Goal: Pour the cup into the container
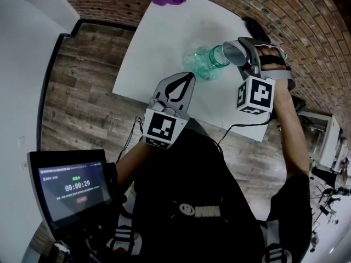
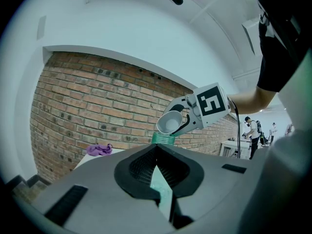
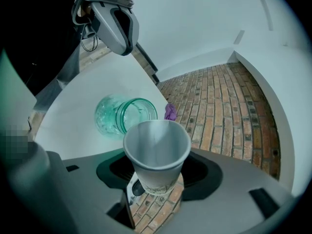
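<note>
while the head view takes in both grippers over the white table (image 1: 153,37), each gripper view adds something of its own. from above, the jar (image 1: 204,63) sits on the table. the left gripper (image 1: 190,76) comes at it from the near side, its tips drawn together on nothing and just beside the glass. on the jar's other side, the right gripper (image 1: 239,52) holds the cup (image 1: 232,52) at the jar's mouth. only this view shows the screen (image 1: 71,188), well away from the jar, off the table.

the left gripper view alone shows the jar's threaded neck rising just past the joined tips. a green sliver of its body shows through the slit behind them. it also shows the cup's rim hanging just above the jar's rim; whether the two touch i cannot tell. a brick wall (image 2: 97,106) stands behind the jar, and a bystander (image 2: 249,130) is far off beyond it.

the right gripper view alone looks into the cup, whose inside is plain pale grey. the pads are clamped on its lower half, from either side. past the cup's rim lies the jar, with the left gripper apart from the glass. a purple cloth (image 3: 170,112) lies beyond the jar at the table's far edge.

the jar's long axis is upright, with its mouth up. the cup's long axis is tipped well off upright, its base toward the right gripper and its mouth turned down toward the jar's mouth.
</note>
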Action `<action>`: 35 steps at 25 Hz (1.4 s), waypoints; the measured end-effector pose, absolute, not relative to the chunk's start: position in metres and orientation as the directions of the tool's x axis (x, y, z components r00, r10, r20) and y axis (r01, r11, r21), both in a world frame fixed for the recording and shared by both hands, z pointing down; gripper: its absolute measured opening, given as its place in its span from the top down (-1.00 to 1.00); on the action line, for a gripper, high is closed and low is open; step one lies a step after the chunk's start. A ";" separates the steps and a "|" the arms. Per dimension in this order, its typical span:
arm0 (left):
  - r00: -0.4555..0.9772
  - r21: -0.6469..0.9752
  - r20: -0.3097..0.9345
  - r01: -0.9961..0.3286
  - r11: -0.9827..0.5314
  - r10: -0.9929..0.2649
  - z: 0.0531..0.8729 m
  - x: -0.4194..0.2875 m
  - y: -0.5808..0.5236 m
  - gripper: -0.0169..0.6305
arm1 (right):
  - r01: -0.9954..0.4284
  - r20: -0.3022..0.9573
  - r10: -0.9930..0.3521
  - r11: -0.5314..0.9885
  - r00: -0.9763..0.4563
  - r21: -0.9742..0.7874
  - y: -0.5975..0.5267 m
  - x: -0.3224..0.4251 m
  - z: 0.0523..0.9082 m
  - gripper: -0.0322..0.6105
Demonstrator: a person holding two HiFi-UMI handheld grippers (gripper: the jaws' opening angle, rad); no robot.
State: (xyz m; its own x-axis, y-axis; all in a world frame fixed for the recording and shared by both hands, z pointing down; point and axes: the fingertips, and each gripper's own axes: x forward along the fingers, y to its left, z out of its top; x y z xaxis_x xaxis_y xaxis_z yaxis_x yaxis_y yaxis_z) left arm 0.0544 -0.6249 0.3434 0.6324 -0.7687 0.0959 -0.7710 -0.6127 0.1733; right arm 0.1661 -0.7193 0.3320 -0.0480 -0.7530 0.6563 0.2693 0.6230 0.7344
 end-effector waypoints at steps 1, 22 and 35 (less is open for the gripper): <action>0.632 0.173 0.095 -0.771 -0.612 -0.769 0.343 0.054 -0.625 0.94 | 0.272 0.655 -0.754 0.621 -0.048 0.735 -0.719 0.166 0.332 0.09; 0.635 0.174 0.101 -0.769 -0.615 -0.766 0.344 0.055 -0.625 0.94 | 0.328 0.624 -0.781 0.579 -0.041 0.746 -0.720 0.166 0.331 0.09; 0.642 0.175 0.097 -0.763 -0.622 -0.760 0.341 0.059 -0.624 0.94 | 0.321 0.623 -0.781 0.578 -0.049 0.750 -0.719 0.165 0.330 0.09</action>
State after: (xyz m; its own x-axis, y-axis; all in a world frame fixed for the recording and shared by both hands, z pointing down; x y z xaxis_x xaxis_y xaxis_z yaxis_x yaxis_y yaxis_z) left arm 0.0594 -0.6236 0.3414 0.6423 -0.7603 0.0967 -0.7630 -0.6224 0.1745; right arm 0.1652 -0.7190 0.3305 -0.0494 -0.7805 0.6231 0.3213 0.5783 0.7499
